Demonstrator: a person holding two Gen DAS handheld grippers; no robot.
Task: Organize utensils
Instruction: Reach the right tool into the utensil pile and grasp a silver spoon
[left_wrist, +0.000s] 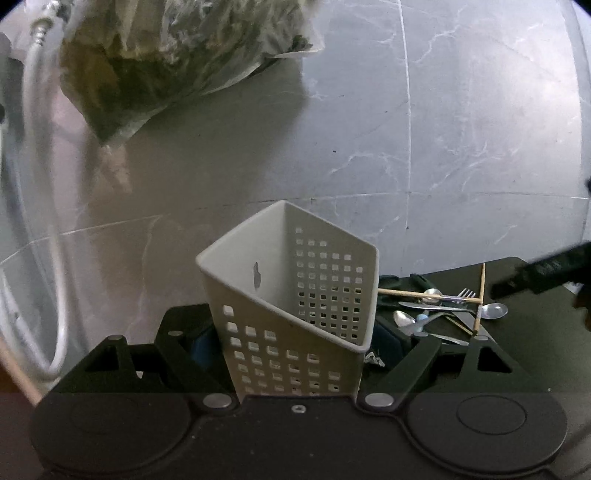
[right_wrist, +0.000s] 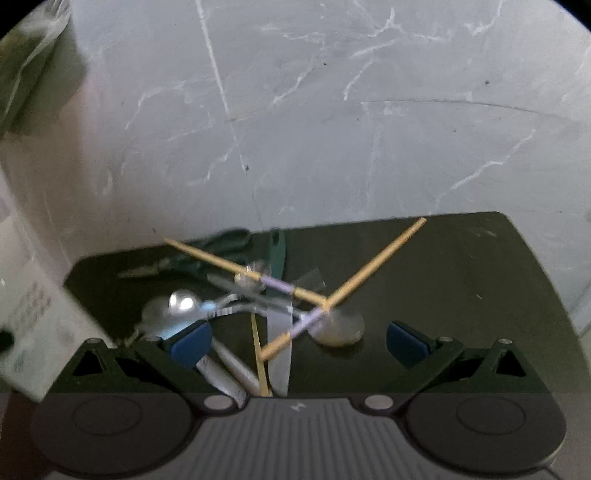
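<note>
My left gripper (left_wrist: 295, 347) is shut on a white perforated utensil holder (left_wrist: 291, 295), which tilts and looks empty inside. To its right a pile of utensils (left_wrist: 443, 310) lies on a black mat (left_wrist: 524, 332): spoons, a fork, a knife and wooden chopsticks. In the right wrist view my right gripper (right_wrist: 299, 343) is open just above the same pile, with crossed chopsticks (right_wrist: 354, 284), a knife blade (right_wrist: 279, 343) and spoons (right_wrist: 173, 306) between its blue pads (right_wrist: 190, 341). The holder's white wall (right_wrist: 33, 325) shows at the left edge. That view is blurred.
The mat (right_wrist: 480, 277) lies on a grey marble floor (left_wrist: 461, 129). A clear bag of green stuff (left_wrist: 166, 62) sits far left, beside a white hose (left_wrist: 33, 184). Dark green scissors (right_wrist: 229, 240) lie at the mat's far edge. The right gripper's black body (left_wrist: 546, 271) shows at the right.
</note>
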